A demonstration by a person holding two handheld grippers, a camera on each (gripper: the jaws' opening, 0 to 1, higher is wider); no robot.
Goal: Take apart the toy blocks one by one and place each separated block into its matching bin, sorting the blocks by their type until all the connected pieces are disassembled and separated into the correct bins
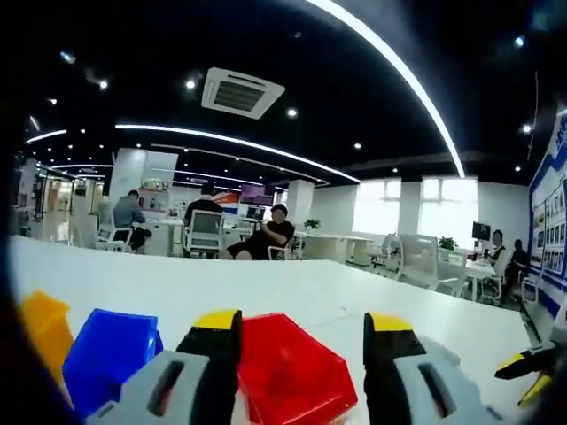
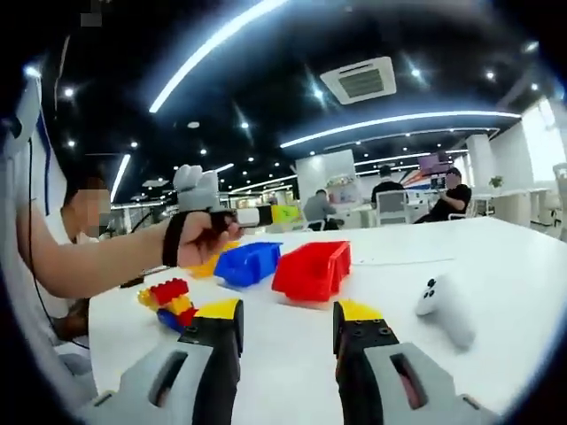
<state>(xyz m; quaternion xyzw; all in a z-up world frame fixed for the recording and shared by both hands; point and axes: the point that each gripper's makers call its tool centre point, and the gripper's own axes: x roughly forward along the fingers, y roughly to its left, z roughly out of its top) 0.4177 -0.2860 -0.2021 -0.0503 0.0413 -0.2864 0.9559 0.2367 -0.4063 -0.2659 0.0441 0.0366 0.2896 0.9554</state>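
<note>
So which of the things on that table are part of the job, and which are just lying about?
Part of the job:
- stack of joined toy blocks
- red bin
- blue bin
- yellow bin
- left claw and right claw, both open and empty

Just lying about:
- white controller
- office chairs and desks behind
</note>
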